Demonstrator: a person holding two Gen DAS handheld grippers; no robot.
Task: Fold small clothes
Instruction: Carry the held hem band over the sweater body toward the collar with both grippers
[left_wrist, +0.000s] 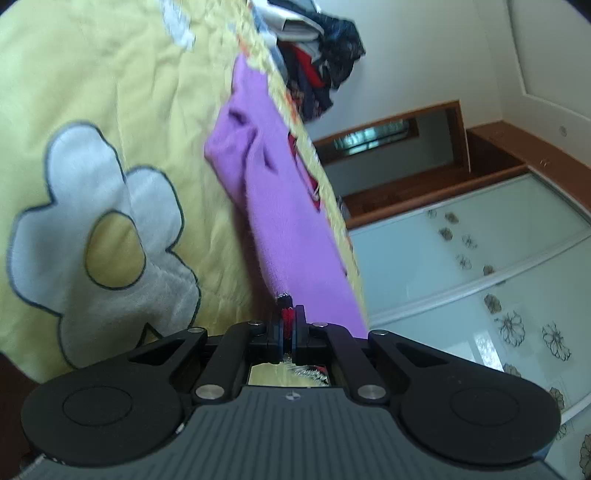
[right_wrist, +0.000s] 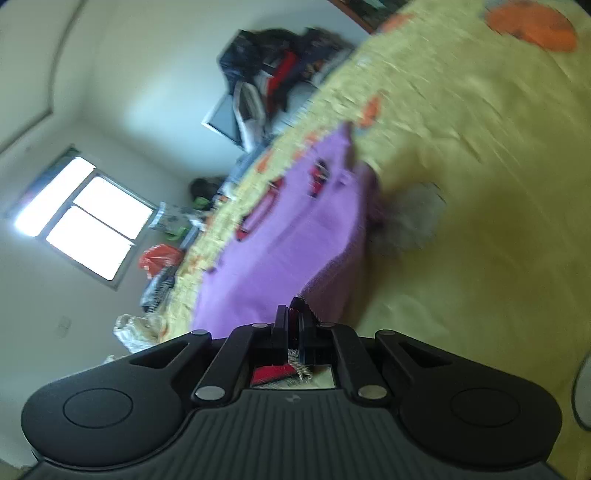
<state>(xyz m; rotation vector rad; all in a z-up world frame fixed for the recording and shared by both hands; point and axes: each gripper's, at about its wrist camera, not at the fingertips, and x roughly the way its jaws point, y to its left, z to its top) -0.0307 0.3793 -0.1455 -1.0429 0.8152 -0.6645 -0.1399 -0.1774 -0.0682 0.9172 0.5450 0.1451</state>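
Purple cloth is being gripped at both ends right now. The left gripper (left_wrist: 286, 314) is being held with its fingers closed almost completely, a dark and red trimmed edge of the purple garment (left_wrist: 266, 192) being pinched between them. The right gripper (right_wrist: 293, 317) is being kept just as tightly closed, a red-edged corner of the same garment (right_wrist: 280, 251) being clamped there.

In the left wrist view the garment is being stretched from the fingers toward twelve o'clock across the yellow bedspread (left_wrist: 122, 62), creases being shown near its far end, with a white flower patch (left_wrist: 96, 229) lying at nine o'clock. In the right wrist view it is being spread toward eleven o'clock, and heavy blur is being seen, so motion is being judged likely.

Progress is being judged as early: one piece is being lifted by its near edge, and no finished fold is being shown. A pile of dark clothes (left_wrist: 317, 55) is being left unsorted at one o'clock beyond the bed, so plenty appears to be waiting.
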